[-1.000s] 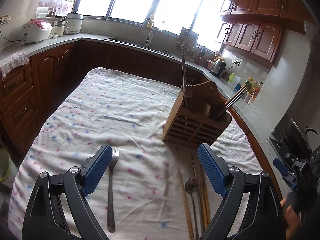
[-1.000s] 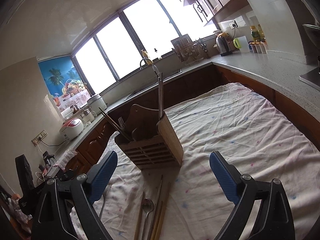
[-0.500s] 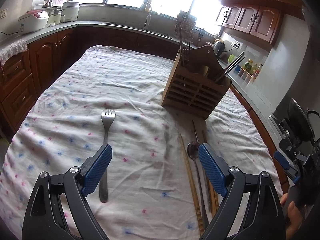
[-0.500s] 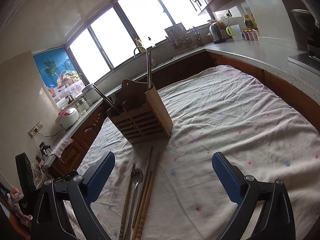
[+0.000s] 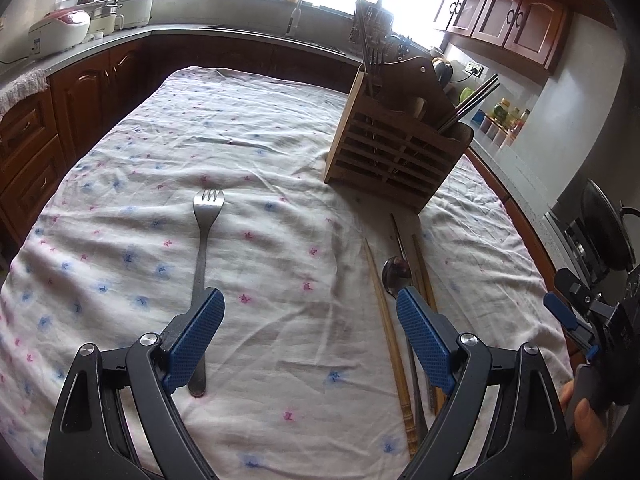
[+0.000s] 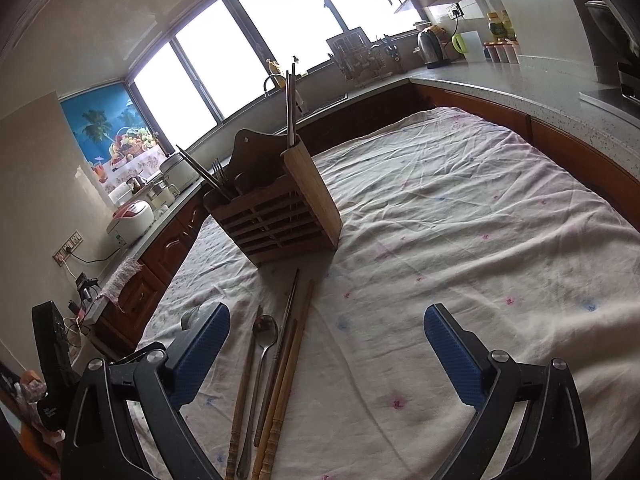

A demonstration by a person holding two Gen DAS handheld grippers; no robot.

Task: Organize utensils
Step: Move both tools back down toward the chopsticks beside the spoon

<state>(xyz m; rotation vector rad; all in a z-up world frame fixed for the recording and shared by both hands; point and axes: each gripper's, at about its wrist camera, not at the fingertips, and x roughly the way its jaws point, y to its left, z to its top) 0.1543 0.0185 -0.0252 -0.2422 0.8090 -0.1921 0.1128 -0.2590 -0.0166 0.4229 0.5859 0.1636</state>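
A wooden slatted utensil holder (image 5: 394, 152) (image 6: 280, 216) stands on the cloth-covered table, with forks and chopsticks upright in it. A steel fork (image 5: 204, 248) lies flat on the cloth; its handle runs under my left gripper's left finger. My left gripper (image 5: 310, 312) hangs open over bare cloth. Wooden chopsticks (image 5: 386, 320) (image 6: 288, 364) and a steel spoon (image 5: 396, 272) (image 6: 264, 336) lie side by side in front of the holder. My right gripper (image 6: 326, 332) is open, with those utensils just inside its left finger and nothing held.
The table wears a white flowered cloth (image 5: 260, 152) (image 6: 460, 208). Brown cabinets and a grey counter ring it, with rice cookers (image 5: 60, 30), a sink tap (image 5: 294, 12), a kettle (image 6: 430, 46) and a dish rack (image 6: 360, 60). The person's hand on the right gripper (image 5: 588, 420) shows at right.
Both grippers have sunk and tipped downward toward the table. The fork, spoon and chopsticks now sit higher in both views and closer. Neither gripper's jaws have changed.
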